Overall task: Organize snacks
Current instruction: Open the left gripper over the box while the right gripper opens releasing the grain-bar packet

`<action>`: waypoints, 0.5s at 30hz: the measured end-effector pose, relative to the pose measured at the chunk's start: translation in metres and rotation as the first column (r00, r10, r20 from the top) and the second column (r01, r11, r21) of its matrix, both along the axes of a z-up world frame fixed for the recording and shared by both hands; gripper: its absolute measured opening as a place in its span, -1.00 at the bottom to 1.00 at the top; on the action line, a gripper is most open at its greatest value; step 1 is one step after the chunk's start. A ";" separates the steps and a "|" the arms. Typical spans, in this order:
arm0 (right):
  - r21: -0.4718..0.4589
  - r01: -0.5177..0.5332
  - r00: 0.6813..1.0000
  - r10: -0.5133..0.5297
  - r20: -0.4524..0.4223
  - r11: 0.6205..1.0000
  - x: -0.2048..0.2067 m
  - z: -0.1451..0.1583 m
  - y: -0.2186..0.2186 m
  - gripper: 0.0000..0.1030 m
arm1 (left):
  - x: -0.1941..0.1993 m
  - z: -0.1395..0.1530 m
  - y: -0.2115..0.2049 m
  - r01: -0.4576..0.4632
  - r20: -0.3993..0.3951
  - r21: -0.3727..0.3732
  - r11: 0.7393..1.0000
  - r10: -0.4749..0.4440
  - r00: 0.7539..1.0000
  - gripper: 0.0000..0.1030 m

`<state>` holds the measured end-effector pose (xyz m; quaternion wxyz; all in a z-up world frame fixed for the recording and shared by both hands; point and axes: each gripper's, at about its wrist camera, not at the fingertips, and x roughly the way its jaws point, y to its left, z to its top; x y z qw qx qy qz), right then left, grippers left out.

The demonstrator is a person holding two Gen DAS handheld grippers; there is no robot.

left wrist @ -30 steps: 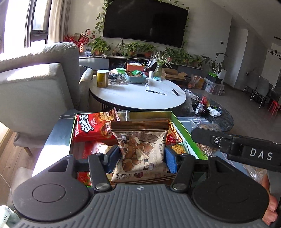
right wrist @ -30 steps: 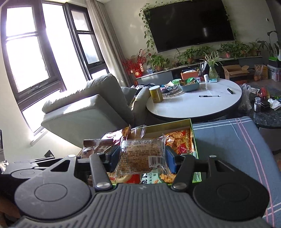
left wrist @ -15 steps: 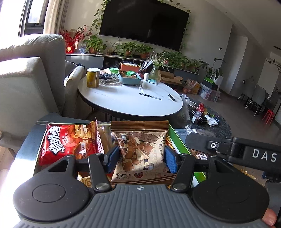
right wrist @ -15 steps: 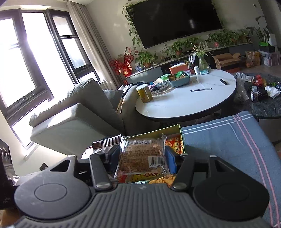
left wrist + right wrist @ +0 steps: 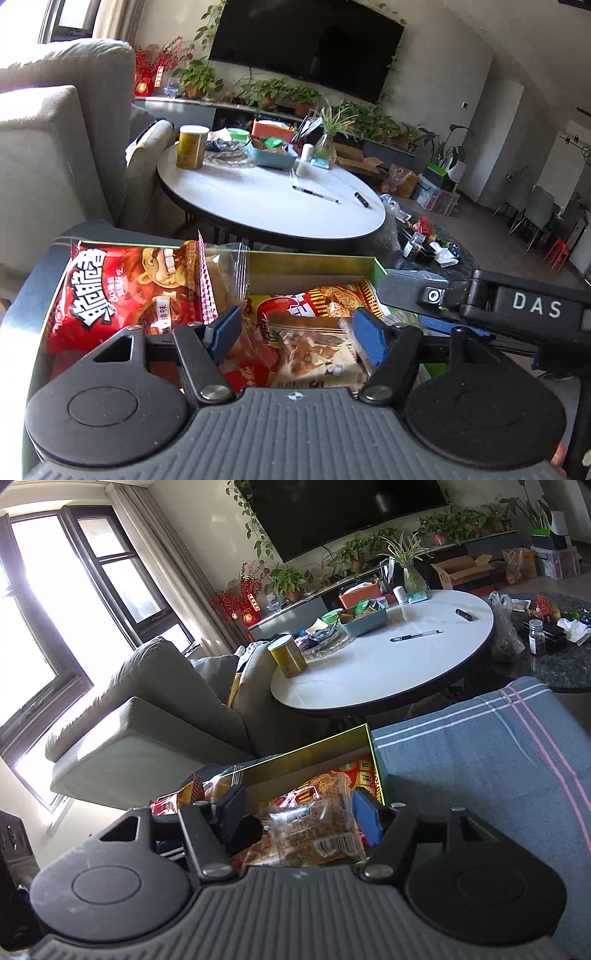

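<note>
Hovering over the green box, both tongs have just been opening — the left tongs spread around the nut pack, the right tongs spread around the cake pack, each pack lying directly below, inside the box.

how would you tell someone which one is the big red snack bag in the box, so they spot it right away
Start at the round white table; just in front of it sits an open green box full of snacks. The big red bag lies at the box's left end, left of the left gripper. It alone is solid red, with bold white lettering and a grinning cartoon face; its neighbours are clear or pale packets.
</note>
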<state>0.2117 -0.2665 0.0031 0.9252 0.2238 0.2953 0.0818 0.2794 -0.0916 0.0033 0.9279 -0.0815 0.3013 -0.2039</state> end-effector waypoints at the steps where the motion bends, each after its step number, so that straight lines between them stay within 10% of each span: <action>1: 0.001 0.004 1.000 -0.004 0.002 1.000 -0.001 0.001 -0.001 0.44 | -0.002 0.001 0.002 0.003 0.000 -0.003 1.000 -0.003 1.000 0.25; 15: -0.028 -0.009 1.000 0.009 0.021 1.000 -0.042 0.017 -0.003 0.45 | -0.064 0.022 0.024 -0.004 0.042 -0.008 1.000 0.004 0.999 0.30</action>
